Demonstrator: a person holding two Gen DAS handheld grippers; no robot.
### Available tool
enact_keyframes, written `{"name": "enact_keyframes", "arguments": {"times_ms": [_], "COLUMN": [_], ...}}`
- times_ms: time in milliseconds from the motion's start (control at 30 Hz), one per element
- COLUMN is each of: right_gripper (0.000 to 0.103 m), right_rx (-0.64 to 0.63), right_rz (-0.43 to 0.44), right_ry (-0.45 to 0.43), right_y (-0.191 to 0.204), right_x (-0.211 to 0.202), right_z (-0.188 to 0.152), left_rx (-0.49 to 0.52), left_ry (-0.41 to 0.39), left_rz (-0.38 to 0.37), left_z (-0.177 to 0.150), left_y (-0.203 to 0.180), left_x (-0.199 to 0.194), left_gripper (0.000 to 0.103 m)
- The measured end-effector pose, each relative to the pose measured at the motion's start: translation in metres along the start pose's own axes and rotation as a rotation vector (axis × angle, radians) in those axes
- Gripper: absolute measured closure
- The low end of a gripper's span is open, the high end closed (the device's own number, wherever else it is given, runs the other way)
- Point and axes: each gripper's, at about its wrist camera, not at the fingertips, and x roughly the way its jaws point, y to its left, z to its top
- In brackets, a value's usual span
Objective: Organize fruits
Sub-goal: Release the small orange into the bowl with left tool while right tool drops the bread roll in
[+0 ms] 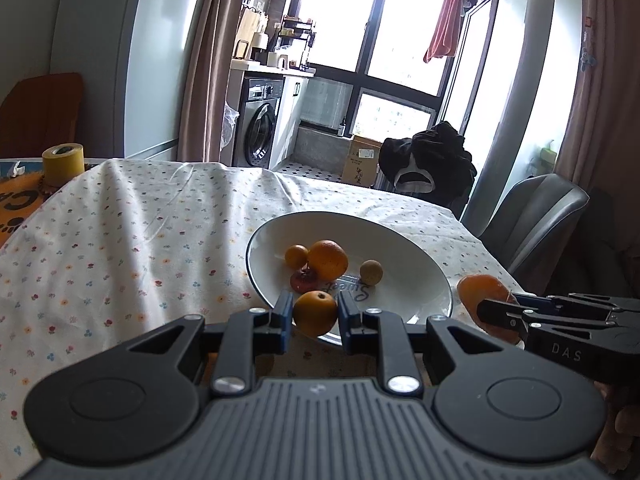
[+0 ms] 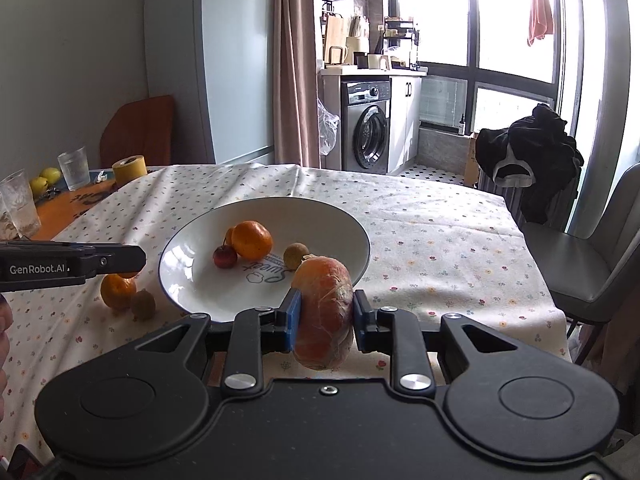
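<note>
Fruit is partly gathered, so I judge the job a little past halfway: the white plate (image 2: 360, 236) on the flowered tablecloth (image 2: 440, 248) already holds a large orange (image 2: 252, 240), a smaller orange (image 1: 296, 255) tucked behind it, a small red fruit (image 2: 224, 257) with a stem and a brownish round fruit (image 2: 296, 256), all clustered near the middle over the printed lettering. My left gripper (image 1: 313, 314) is clamped on a small orange (image 1: 315, 312) just at the near rim of the plate, and whether that fruit sits on the cloth or is lifted clear I cannot tell. My right gripper (image 2: 325, 314) is closed around a big reddish-orange fruit (image 2: 325, 308) with a papery skin, held at the near edge of the plate, seemingly above the cloth. Left to do, as I read it, is setting both held fruits into the plate, then fetching the small greenish-brown fruit (image 2: 143, 304) that lies on the cloth just beside the plate's left side, close under my left gripper. Some yellow fruit (image 2: 45, 178) sits far off by the glasses (image 2: 74, 168) and a yellow roll (image 2: 129, 169); whether it belongs to the job I cannot say
</note>
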Motion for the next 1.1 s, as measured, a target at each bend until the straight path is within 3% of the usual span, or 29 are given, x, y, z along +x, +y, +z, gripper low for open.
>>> {"name": "enact_keyframes", "arguments": {"times_ms": [867, 1100], "right_gripper": [0.078, 0.078], "right_rx": [0.030, 0.036], "right_rz": [-0.002, -0.013], "right_ry": [0.023, 0.014], "right_y": [-0.007, -0.008], "right_x": [0.060, 0.067], "right_z": [0.018, 0.022], "left_rx": [-0.020, -0.032], "left_ry": [0.052, 0.035], "left_rz": [0.008, 0.039], "left_z": [0.012, 0.017], "left_y": [0.002, 0.010], "left_x": [0.060, 0.056], "left_gripper": [0.081, 0.070]}}
